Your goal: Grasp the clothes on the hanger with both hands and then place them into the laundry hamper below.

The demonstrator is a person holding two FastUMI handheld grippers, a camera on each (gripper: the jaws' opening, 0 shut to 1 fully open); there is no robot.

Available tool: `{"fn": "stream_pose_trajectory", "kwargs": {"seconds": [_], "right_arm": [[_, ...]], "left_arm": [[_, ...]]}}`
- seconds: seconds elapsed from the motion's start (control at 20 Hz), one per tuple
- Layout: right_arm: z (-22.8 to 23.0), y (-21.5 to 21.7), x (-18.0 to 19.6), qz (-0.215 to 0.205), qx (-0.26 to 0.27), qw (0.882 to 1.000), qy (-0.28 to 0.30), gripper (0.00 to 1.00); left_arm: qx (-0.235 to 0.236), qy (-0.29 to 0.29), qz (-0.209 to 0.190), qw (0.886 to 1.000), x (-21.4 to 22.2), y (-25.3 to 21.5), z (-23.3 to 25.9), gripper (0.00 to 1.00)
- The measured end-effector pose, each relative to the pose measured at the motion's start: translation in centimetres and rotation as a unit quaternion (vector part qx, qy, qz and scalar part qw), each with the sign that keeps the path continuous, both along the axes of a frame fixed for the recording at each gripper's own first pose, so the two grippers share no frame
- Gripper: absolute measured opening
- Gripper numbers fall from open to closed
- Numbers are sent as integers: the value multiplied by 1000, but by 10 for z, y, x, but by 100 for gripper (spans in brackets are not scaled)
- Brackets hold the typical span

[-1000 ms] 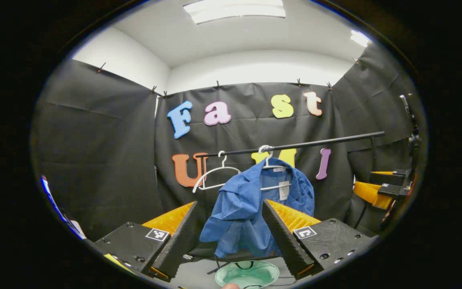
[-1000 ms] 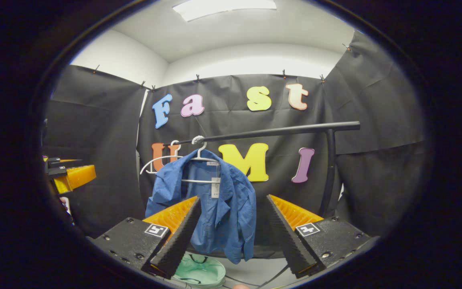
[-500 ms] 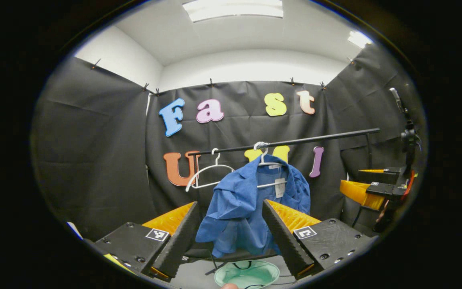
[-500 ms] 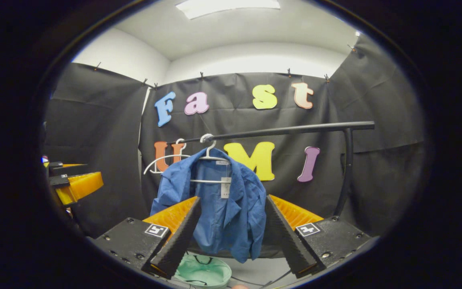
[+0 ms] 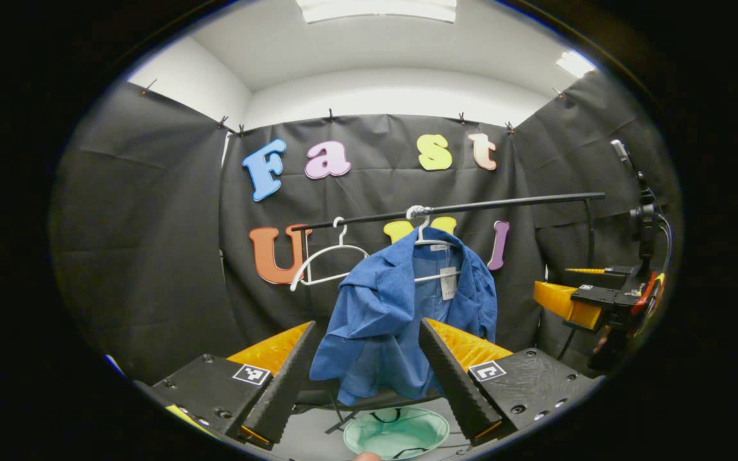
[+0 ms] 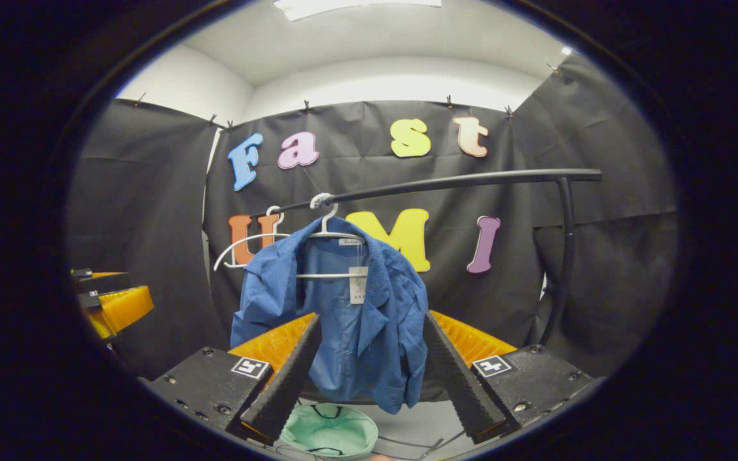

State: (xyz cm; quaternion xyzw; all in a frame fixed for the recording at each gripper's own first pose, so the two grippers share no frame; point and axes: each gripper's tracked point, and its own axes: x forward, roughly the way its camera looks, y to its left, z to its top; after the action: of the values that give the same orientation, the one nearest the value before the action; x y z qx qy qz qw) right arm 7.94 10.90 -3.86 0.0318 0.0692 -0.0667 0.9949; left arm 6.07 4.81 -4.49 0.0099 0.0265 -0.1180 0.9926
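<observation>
A blue cloth shirt (image 6: 337,320) hung on a white hanger (image 6: 325,240) above a pale green round hamper (image 6: 329,430). Both the left gripper (image 5: 366,378) and the right gripper (image 6: 369,378) had jaws apart, seemingly short of the fabric.

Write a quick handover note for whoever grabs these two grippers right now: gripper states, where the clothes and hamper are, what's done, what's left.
Left hand-held gripper: open, holding nothing, short of the garment.
Right hand-held gripper: open, holding nothing, also short of it.
Blue button-up shirt: on a white plastic hanger hooked over the black metal rail; an empty white hanger hangs beside it.
Pale green round laundry hamper: on the floor below the shirt.
Done: both grippers face the shirt.
Left: close in, grip the shirt with both, pull it off the hanger, lower it into the hamper.
</observation>
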Motion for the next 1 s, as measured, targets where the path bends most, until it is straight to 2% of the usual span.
{"fn": "stream_pose_trajectory", "kwargs": {"seconds": [0.2,0.45,0.8,0.85,0.95,1.0], "right_arm": [[-13,6,13,-11,8,1000,16,100],[-35,11,43,-4,35,998,46,99],[-67,-12,120,14,79,995,67,98],[-73,-14,132,23,85,994,72,94],[-84,-19,157,37,91,992,81,97],[-89,-21,169,40,92,991,86,94]], "left_arm": [[-5,18,-17,1000,16,-4,-14,97],[-16,40,-22,999,42,-17,-31,97],[-16,45,-11,999,94,-52,-48,97],[-18,45,-7,999,104,-57,-51,98],[-18,50,3,999,125,-66,-57,97],[-14,54,10,998,135,-71,-60,97]]}}
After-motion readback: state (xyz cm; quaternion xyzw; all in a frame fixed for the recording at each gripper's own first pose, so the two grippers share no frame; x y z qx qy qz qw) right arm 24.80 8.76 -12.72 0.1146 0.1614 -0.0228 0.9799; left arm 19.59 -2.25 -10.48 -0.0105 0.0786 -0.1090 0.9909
